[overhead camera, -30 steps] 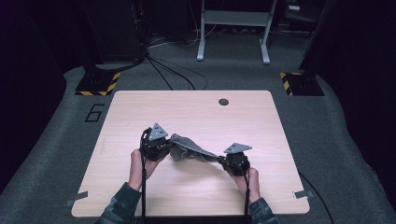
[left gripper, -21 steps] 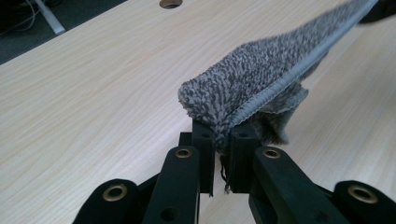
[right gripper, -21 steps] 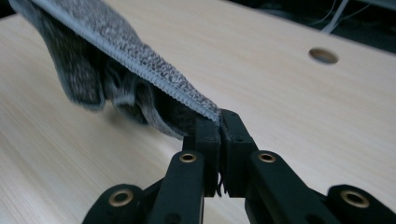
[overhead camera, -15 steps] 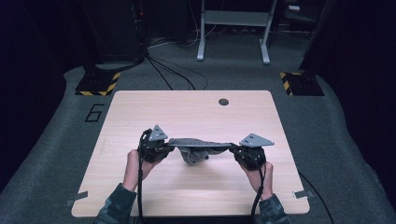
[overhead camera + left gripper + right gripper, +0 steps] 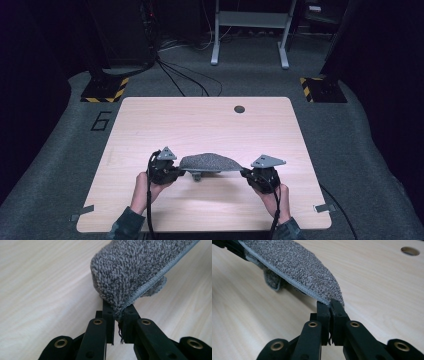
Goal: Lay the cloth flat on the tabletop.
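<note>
A grey terry cloth [image 5: 210,162] with a stitched hem hangs stretched between my two grippers, a little above the wooden table [image 5: 200,125]. My left gripper [image 5: 179,172] is shut on the cloth's left corner; in the left gripper view the cloth [image 5: 130,272] bunches out from the jaws of this gripper [image 5: 118,312]. My right gripper [image 5: 244,174] is shut on the opposite corner, and in the right gripper view the cloth [image 5: 294,265] runs away from this gripper [image 5: 329,306] toward the upper left. A fold of cloth sags below the taut edge.
A round cable hole [image 5: 239,109] sits near the table's far edge. Beyond the table stand a metal frame [image 5: 250,35], floor cables [image 5: 185,75] and two striped bases [image 5: 105,90]. Tape tabs mark the table's near corners.
The grippers have drawn apart and pulled the cloth taut between them; its far side has swung up and toward the far edge, spreading the cloth wider.
</note>
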### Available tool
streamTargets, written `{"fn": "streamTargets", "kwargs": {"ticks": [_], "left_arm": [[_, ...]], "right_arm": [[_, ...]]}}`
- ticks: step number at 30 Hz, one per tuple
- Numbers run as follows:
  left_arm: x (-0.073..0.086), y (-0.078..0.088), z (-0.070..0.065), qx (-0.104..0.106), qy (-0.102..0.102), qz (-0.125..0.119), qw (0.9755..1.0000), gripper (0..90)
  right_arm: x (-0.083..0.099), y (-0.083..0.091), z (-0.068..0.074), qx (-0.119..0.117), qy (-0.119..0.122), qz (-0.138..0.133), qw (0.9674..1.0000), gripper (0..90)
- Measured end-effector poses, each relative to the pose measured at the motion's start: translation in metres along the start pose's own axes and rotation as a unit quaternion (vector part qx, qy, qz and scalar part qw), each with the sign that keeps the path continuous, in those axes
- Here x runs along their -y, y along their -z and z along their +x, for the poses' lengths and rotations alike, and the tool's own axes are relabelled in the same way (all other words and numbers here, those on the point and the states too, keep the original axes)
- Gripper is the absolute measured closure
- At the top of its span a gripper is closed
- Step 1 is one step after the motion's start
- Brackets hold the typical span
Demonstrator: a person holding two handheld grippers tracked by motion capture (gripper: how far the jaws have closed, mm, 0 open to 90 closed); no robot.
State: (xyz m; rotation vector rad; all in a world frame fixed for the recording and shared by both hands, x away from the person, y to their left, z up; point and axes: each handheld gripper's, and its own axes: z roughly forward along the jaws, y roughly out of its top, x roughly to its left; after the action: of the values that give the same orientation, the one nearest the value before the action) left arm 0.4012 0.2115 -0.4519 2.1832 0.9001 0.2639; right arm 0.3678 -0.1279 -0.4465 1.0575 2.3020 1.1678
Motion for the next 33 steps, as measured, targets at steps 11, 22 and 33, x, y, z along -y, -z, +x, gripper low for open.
{"fn": "streamTargets", "kwargs": {"ticks": [11,22,33], "left_arm": [[-0.097,-0.019,0.065,-0.105,-0.042,0.018,0.9934,84.9],[-0.113,0.037,0.031,-0.188,-0.145,-0.061,0.9695,85.1],[0.022,-0.043,-0.022,-0.107,-0.171,0.063,0.9774,81.7]], "right_arm": [[-0.087,-0.046,-0.07,0.065,0.034,0.003,0.9973,88.3],[-0.136,0.015,-0.046,0.089,0.078,-0.095,0.9884,88.1],[0.011,-0.029,-0.015,0.025,0.042,0.047,0.9977,87.4]]}}
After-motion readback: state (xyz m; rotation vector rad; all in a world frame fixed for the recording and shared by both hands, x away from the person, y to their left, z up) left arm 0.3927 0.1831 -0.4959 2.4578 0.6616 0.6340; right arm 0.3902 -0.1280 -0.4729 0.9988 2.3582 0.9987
